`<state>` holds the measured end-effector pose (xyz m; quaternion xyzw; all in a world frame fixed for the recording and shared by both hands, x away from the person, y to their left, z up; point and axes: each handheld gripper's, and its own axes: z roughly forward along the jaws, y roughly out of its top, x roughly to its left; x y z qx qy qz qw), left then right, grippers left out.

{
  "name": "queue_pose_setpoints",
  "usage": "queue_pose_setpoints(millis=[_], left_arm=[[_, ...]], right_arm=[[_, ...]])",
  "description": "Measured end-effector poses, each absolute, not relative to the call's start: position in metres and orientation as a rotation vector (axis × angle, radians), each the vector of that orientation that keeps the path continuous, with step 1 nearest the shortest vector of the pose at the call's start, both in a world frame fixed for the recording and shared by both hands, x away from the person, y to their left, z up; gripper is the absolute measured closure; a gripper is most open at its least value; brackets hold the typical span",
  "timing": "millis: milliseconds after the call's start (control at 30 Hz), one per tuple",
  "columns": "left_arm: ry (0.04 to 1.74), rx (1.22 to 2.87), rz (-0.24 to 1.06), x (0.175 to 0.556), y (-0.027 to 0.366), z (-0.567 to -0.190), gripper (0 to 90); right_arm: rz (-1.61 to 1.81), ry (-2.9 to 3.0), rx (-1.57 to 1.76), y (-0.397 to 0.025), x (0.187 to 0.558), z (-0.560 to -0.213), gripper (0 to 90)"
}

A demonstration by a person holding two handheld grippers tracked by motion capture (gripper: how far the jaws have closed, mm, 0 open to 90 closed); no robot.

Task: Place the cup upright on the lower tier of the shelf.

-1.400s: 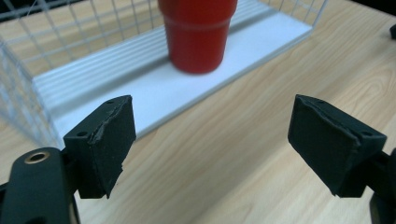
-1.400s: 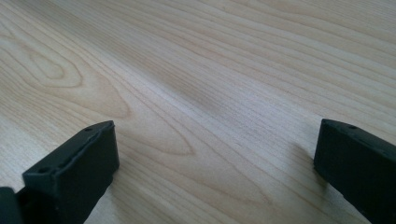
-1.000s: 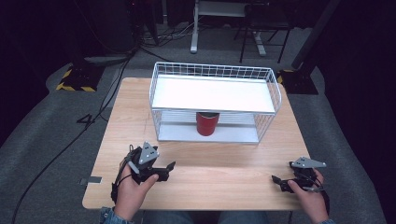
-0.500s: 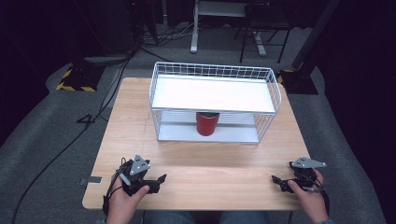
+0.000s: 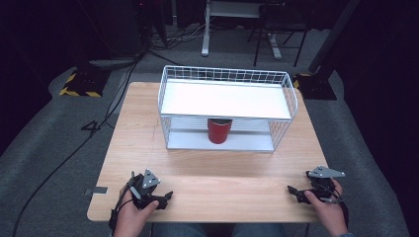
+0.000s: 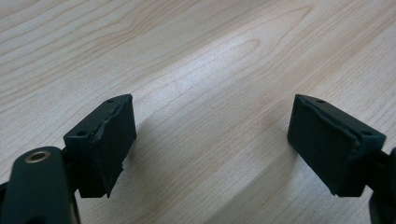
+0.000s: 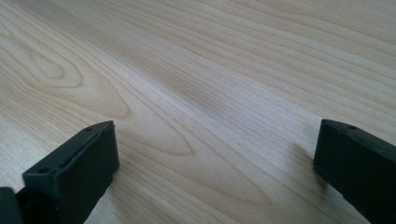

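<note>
Both claws gaping, empty, at near table edge; red cup (image 5: 219, 131) well apart.

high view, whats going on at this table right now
A person holds a hand-held gripper in each hand near the table's front edge: left hand-held gripper, right hand-held gripper. Both are open with nothing between the jaws. A red cup stands on the lower level of a white wire shelf.

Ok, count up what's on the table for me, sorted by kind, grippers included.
Red cup: 1, on the rack's lower shelf
White wire rack: 1
Handheld grippers: 2, the left gripper and the right gripper, both open and holding nothing
Total: 4
</note>
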<state>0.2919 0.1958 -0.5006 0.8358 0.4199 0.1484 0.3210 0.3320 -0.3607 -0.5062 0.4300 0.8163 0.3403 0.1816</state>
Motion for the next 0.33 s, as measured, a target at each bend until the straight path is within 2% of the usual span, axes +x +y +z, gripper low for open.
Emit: queue_pose_setpoints(millis=[333], left_arm=[[1.162, 2.146, 0.414, 0.2945, 0.1929, -0.5059, 5.5]], right_arm=[[0.961, 2.305, 1.214, -0.3608, 0.3319, -0.5062, 0.2]])
